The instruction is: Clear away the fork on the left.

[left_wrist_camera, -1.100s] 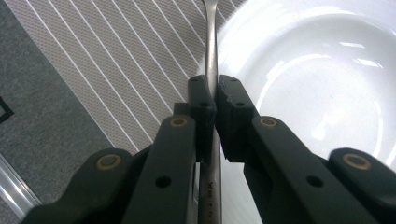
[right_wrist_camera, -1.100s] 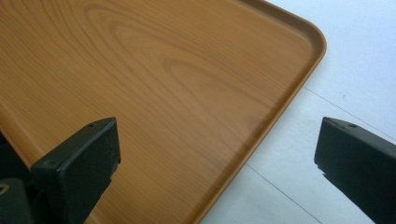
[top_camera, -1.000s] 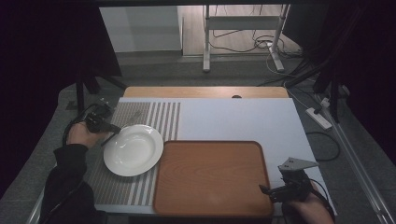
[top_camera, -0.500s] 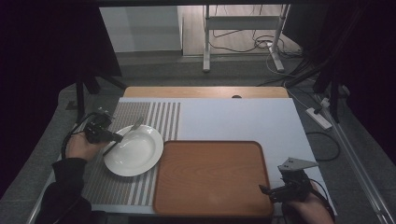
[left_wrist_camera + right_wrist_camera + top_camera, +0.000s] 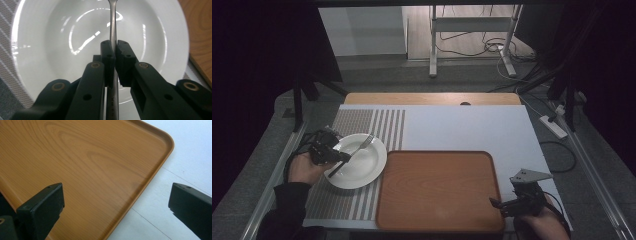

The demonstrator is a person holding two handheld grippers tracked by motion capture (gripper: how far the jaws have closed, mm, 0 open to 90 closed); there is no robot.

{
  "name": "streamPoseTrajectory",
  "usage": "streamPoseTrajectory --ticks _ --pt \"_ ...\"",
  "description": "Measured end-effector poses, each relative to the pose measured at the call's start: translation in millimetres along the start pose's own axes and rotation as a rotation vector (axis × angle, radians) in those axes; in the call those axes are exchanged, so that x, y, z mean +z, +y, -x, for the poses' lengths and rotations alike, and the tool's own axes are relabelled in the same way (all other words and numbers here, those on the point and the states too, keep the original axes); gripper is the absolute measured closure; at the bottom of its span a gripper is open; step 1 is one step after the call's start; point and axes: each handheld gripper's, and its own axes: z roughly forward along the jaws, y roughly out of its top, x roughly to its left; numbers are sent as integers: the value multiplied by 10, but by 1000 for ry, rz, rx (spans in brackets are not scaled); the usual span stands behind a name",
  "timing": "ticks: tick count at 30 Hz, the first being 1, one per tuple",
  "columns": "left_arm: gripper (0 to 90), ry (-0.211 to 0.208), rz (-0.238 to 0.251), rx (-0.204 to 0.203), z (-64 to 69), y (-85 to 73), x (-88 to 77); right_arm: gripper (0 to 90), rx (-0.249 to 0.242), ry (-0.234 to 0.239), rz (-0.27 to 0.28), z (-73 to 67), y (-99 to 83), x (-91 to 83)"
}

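Note:
A white plate (image 5: 362, 165) lies on the striped mat at the table's left. My left gripper (image 5: 343, 157) is shut on a metal fork (image 5: 361, 146), held over the plate with its tines pointing toward the far right. In the left gripper view the fork handle (image 5: 113, 30) runs up between the shut jaws above the plate (image 5: 62, 37). A wooden tray (image 5: 437, 190) lies bare at the front centre. My right gripper (image 5: 499, 205) rests open at the tray's front right corner, nothing between its jaws; the right gripper view looks over the tray (image 5: 75, 165).
A striped grey mat (image 5: 367, 122) covers the table's left part, and a pale surface (image 5: 462, 127) covers the rest. A power strip (image 5: 553, 125) and cables lie on the floor to the right. A wooden table edge (image 5: 432, 98) runs along the back.
My left gripper has carried the fork from the plate's far left edge to over the plate, moving right and toward the front. The right gripper has stayed still.

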Motion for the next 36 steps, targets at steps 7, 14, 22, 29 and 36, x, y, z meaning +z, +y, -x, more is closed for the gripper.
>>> streamPoseTrajectory --ticks 7,14,22,29,36 --pt "841 -6 -5 16 247 -2 55 10 -5 3 3 -3 1 1" --pt "840 -13 -13 43 508 41 137 10 -8 4 3 -5 1 1" --pt "840 -37 -8 33 717 74 217 10 -11 7 2 -8 1 1" --pt "840 -66 -17 53 974 141 327 10 -14 7 3 -11 2 2" --pt "840 -73 -28 75 1219 210 424 10 -16 9 3 -11 1 2"
